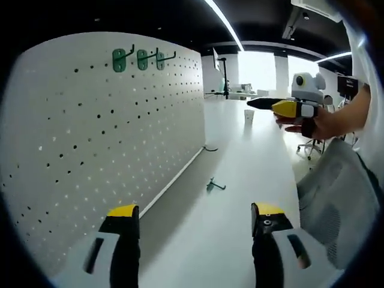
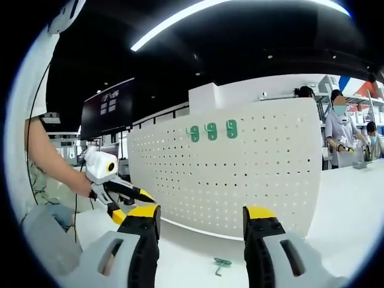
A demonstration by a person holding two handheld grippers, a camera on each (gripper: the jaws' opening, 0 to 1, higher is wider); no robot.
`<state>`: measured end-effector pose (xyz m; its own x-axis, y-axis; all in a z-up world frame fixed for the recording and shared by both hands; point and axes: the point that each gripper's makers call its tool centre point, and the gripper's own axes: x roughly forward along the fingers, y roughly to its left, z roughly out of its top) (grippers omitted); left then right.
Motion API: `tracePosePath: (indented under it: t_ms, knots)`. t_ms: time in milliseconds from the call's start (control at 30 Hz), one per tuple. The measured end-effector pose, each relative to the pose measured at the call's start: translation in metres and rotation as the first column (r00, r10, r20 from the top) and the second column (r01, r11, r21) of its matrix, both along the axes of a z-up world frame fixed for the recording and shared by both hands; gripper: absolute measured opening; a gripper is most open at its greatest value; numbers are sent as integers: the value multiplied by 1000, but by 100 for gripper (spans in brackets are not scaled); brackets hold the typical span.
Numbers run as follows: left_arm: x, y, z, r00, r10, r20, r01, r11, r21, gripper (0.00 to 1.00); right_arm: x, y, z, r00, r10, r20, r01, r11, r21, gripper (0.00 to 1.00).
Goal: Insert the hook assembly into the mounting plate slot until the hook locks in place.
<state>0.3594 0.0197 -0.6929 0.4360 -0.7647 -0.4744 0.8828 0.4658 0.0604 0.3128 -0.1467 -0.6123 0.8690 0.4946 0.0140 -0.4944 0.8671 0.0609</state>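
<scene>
White pegboard [image 1: 114, 132] stands upright on the white table [image 1: 240, 198]. Three green hooks [image 2: 211, 131] hang near its top edge. One loose green hook [image 1: 214, 185] lies on the table just in front of the board, apart from both tools. Left gripper [image 1: 195, 216]: jaws spread wide, grasping nothing. Right gripper [image 2: 201, 219]: jaws likewise released, the loose hook on the table between and beyond its tips, untouched.
</scene>
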Motion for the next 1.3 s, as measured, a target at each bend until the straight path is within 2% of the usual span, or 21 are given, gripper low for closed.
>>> tracePosePath:
  t_ms: [400,767,1133,1300]
  knots:
    - [9,-22,-14,996,-82,-21,83,995,57,77,2,-4,5,1000,-9,11,9,1000,-1,54]
    - [19,-44,-23,985,-166,-47,170,981,93,77,0,-5,7,1000,-10,16,10,1000,7,55]
    - [27,-69,-31,967,-248,-56,254,957,141,77,-2,-13,8,999,-33,18,33,999,13,55]
    - [30,-78,-37,952,-299,-69,307,932,193,77,-4,-16,10,999,-35,21,35,999,6,55]
